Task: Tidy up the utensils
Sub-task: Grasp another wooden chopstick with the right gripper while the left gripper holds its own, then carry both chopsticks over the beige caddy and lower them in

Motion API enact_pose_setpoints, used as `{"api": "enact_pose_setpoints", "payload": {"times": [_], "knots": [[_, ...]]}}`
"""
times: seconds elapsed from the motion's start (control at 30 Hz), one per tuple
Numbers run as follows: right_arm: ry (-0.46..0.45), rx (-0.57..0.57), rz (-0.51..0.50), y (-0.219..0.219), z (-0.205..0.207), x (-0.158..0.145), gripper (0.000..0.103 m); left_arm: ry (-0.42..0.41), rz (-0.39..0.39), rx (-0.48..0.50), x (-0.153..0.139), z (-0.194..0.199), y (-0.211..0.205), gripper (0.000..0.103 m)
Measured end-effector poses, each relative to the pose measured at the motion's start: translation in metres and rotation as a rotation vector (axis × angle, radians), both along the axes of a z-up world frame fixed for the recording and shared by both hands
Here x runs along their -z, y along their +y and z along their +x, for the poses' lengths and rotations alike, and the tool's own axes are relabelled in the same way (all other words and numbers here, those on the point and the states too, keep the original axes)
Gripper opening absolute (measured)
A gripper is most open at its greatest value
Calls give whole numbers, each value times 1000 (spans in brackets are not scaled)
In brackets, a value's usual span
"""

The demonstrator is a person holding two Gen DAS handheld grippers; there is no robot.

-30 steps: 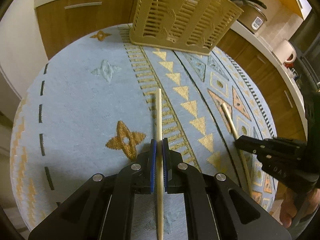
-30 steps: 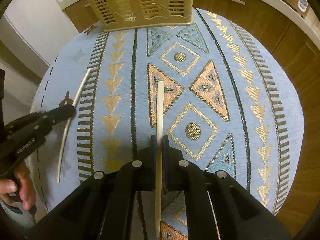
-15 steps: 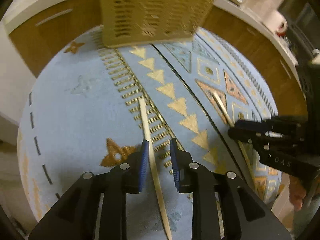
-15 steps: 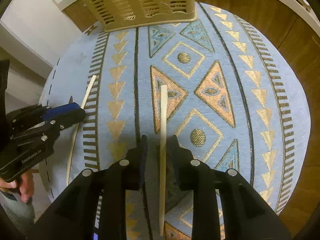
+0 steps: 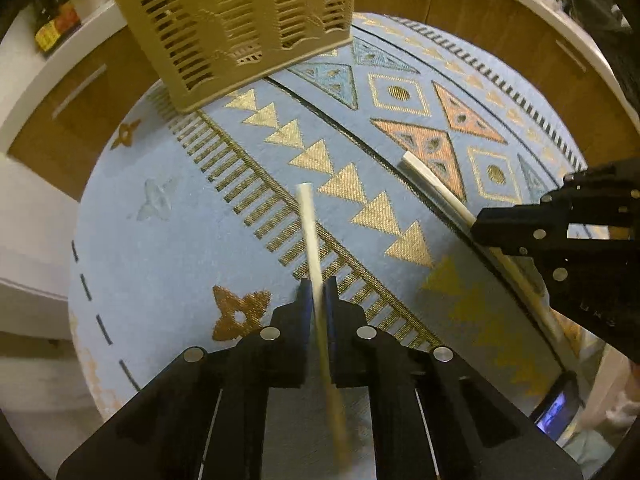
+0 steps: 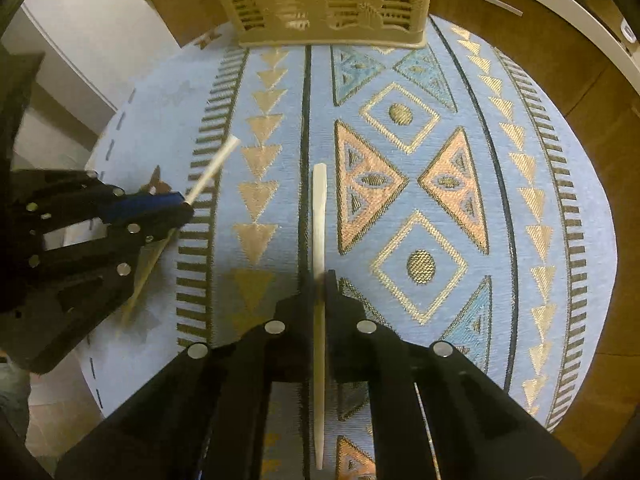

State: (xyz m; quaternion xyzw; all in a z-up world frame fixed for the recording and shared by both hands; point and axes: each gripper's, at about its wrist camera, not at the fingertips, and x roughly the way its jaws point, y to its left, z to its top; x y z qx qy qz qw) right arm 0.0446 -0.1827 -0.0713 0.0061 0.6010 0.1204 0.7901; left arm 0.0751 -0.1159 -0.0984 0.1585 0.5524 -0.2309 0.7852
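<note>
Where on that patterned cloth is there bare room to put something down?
The wide stretch between the slotted basket and the two tools is bare, as is the cloth's right side. It is crowded near the left tool and right tool, each shut on a chopstick.

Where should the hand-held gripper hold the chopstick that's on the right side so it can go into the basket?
Grip the right chopstick around mid-length, across its narrow width, coming in along its length from the near end. It is long, thin and points toward the slotted basket, so a mid-shaft pinch probably keeps it from pivoting. The right hand-held gripper is closed on it about there.
</note>
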Motion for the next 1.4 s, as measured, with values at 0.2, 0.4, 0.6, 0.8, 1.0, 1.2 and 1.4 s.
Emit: {"api": "enact_pose_setpoints", "payload": {"times": [0.2, 0.4, 0.6, 0.8, 1.0, 1.2, 1.4], "knots": [[-135, 10, 63, -13, -11, -27, 4, -20, -139, -50, -14, -4, 18, 4], [-314, 57, 112, -31, -19, -65, 4, -135, -311, -121, -55, -10, 39, 4], [-476, 80, 190, -42, -21, -110, 4, -326, -504, -184, -110, -2, 47, 4], [-631, 74, 182, -39, -16, -141, 4, -540, -622, -203, -167, -13, 55, 4], [-753, 101, 176, -38, -8, -169, 4, -748, -687, -212, -207, -21, 51, 4], [-899, 150, 185, -43, 2, -193, 4, -939, -743, -232, -230, -22, 52, 4], [-1012, 248, 197, -54, 29, -206, 4, -1023, -799, -276, -235, 7, 60, 4]]}}
